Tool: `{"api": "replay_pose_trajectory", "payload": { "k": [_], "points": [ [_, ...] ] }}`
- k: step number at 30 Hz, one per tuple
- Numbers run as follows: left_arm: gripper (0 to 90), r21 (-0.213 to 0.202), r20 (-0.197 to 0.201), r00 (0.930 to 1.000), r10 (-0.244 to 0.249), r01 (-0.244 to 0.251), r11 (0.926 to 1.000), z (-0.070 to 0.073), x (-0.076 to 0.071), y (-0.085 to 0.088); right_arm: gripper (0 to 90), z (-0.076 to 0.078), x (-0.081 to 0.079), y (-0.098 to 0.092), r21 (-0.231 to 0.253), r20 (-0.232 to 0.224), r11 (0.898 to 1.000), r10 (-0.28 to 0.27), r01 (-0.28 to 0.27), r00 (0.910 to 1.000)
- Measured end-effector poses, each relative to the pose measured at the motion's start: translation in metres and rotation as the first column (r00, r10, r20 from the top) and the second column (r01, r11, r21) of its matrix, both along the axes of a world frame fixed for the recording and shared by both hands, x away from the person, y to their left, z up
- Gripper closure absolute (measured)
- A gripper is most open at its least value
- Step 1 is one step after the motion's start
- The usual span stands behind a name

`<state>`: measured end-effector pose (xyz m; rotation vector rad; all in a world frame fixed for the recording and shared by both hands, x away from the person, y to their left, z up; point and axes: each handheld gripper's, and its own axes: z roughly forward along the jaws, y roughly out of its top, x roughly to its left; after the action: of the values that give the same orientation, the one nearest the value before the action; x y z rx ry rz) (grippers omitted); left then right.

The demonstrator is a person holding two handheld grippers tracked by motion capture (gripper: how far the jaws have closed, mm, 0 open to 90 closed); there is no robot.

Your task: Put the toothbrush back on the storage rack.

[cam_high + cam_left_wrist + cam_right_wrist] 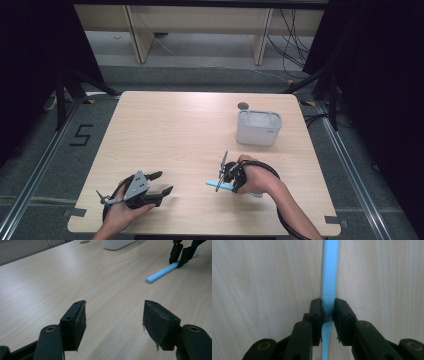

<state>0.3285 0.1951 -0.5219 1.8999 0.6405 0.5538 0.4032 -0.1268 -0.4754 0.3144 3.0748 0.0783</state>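
I count two grippers: my left gripper (161, 183) near the table's (170, 130) front left corner and my right gripper (223, 176) toward its front right. One light blue stick (219, 185) lies there, and one white container (258, 127) stands toward the far right corner.

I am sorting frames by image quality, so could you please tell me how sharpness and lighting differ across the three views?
High view: even light on the table, dark surroundings, slightly soft. Left gripper view: the left gripper is sharp, and the blue stick and white container are softer. Right gripper view: bright and washed out, with the stick blurring away from the right gripper.
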Motion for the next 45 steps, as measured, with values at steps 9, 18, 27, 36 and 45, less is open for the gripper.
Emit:
{"api": "replay_pose_trajectory", "payload": {
  "k": [9, 18, 27, 36, 45],
  "points": [
    [35.0, 0.005, 0.001, 1.0000, -0.009, 0.009, 0.9999, 0.000, -0.001, 0.000, 79.1, 0.001, 0.001, 0.003, -0.017, -0.023, 0.999, 0.050, -0.050, 0.9985],
    [35.2, -0.064, 0.001, 0.9963, -0.086, 0.086, 0.9942, 0.011, -0.005, -0.010, 79.4, 0.016, -0.006, -0.008, 0.045, 0.013, 0.996, 0.075, -0.076, 0.9971],
    [38.5, 0.019, 0.008, 0.9381, -0.346, 0.346, 0.9380, 0.030, -0.010, -0.060, 79.4, 0.027, -0.027, -0.015, 0.051, 0.007, 0.983, 0.176, -0.176, 0.9844],
    [45.8, 0.077, -0.005, 0.8974, -0.441, 0.440, 0.8945, 0.037, 0.002, -0.099, 79.4, 0.043, -0.036, -0.011, 0.072, 0.034, 0.971, 0.224, -0.226, 0.9739],
    [52.4, 0.134, -0.017, 0.8793, -0.476, 0.474, 0.8704, 0.035, 0.009, -0.108, 79.4, 0.047, -0.038, -0.003, 0.084, 0.048, 0.961, 0.259, -0.262, 0.9647]
  ]
}}
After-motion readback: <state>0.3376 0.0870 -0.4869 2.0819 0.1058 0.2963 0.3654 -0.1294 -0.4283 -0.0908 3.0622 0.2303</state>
